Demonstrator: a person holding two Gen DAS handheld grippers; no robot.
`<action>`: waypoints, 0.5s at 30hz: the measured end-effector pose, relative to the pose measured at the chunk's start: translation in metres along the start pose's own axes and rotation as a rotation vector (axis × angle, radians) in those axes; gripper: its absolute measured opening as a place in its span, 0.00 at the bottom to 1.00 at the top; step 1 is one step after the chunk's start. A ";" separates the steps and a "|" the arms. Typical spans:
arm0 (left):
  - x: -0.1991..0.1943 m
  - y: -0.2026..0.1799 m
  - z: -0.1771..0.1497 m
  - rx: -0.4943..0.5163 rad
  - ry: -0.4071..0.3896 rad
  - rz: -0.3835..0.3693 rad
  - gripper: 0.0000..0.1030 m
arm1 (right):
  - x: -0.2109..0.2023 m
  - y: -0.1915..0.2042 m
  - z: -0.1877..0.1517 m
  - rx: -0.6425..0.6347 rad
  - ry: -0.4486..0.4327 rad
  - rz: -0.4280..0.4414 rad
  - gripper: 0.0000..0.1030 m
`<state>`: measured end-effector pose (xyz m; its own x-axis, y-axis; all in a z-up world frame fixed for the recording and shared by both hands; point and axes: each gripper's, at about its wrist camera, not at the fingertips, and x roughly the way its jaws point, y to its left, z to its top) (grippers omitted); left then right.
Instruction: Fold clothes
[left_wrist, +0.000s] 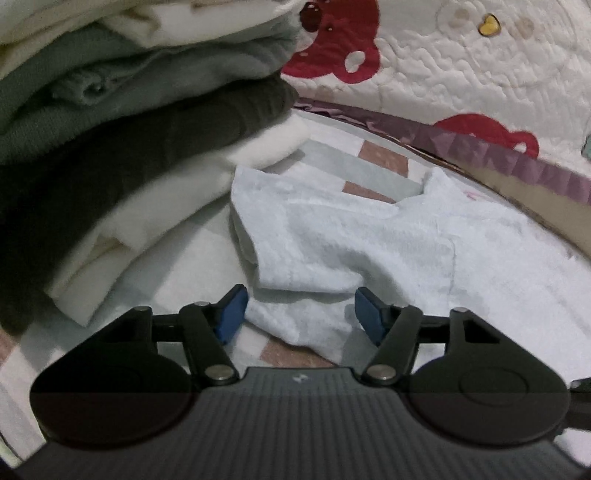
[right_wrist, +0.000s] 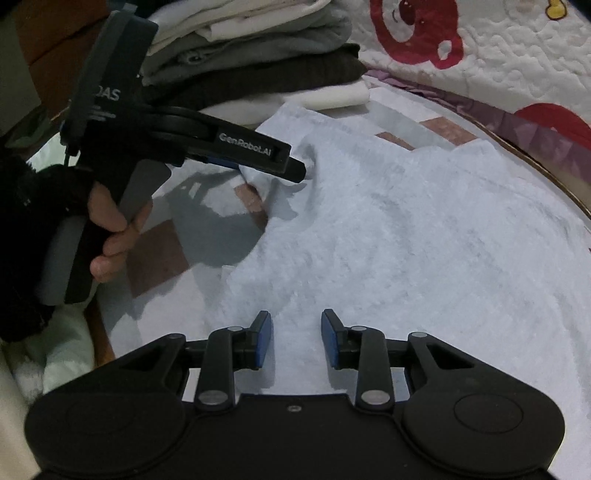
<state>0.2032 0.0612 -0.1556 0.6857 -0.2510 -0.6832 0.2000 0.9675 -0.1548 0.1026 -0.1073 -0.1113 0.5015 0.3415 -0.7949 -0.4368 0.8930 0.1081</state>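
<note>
A pale, fluffy white garment (left_wrist: 351, 236) (right_wrist: 388, 229) lies spread on a checked blanket (left_wrist: 373, 157) (right_wrist: 155, 254). In the left wrist view my left gripper (left_wrist: 301, 314) stands open, its blue pads (left_wrist: 232, 314) on either side of the garment's near edge without pressing it. From the right wrist view the same left gripper (right_wrist: 288, 166) sits at a raised corner of the garment, held by a person's hand (right_wrist: 110, 236). My right gripper (right_wrist: 297, 343) is open just above the garment's near part, with nothing pinched between its blue pads (right_wrist: 264, 343).
A stack of folded clothes (left_wrist: 129, 129) (right_wrist: 258, 55), cream, grey, dark brown and white, stands at the far left beside the garment. A quilt with red bears (left_wrist: 461, 74) (right_wrist: 498, 55) rises behind, past a purple border (left_wrist: 498, 155) (right_wrist: 535, 136).
</note>
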 end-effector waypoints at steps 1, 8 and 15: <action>0.000 -0.003 -0.001 0.025 -0.001 0.013 0.59 | 0.000 -0.001 -0.001 0.011 -0.006 0.006 0.35; -0.034 0.003 0.015 -0.003 -0.118 0.083 0.01 | -0.002 -0.008 -0.009 0.083 -0.046 0.052 0.36; -0.045 0.040 0.017 -0.235 -0.018 0.009 0.01 | -0.004 0.004 -0.012 0.051 -0.041 0.060 0.40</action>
<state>0.1918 0.1110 -0.1191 0.6993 -0.2411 -0.6729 0.0269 0.9496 -0.3123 0.0895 -0.1092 -0.1149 0.5065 0.4056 -0.7609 -0.4292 0.8840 0.1856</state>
